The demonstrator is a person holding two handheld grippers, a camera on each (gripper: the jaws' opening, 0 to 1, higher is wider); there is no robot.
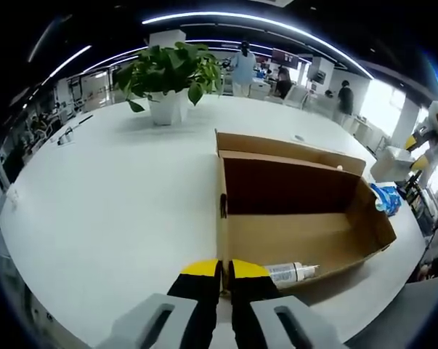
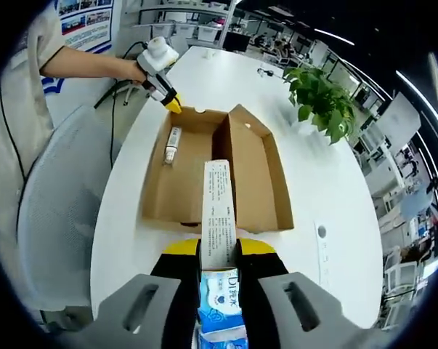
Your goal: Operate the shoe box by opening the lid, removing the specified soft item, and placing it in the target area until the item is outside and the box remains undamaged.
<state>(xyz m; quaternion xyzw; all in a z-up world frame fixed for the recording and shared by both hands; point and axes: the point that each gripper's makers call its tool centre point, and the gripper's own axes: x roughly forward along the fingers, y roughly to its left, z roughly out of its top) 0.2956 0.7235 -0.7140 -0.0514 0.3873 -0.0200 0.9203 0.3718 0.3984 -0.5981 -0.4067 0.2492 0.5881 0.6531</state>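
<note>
The brown cardboard shoe box (image 1: 291, 236) lies open on the white table, its lid (image 1: 291, 149) standing up along the far side. A small white pump bottle (image 1: 291, 273) lies inside by the near wall. My left gripper (image 1: 224, 270) is shut on the box's end wall at the corner; it also appears as the left gripper (image 2: 171, 104) in a person's hand. My right gripper (image 2: 219, 251) is shut on a soft white-and-blue pack (image 2: 219, 211), held just outside the opposite end of the box (image 2: 240, 167). The same pack (image 1: 386, 198) appears beyond that end.
A potted green plant (image 1: 171, 73) stands further along the table (image 1: 102, 203); the plant (image 2: 324, 102) is beyond the box. A grey chair (image 2: 59, 218) and the person's body sit by the table edge. Office desks and people fill the background.
</note>
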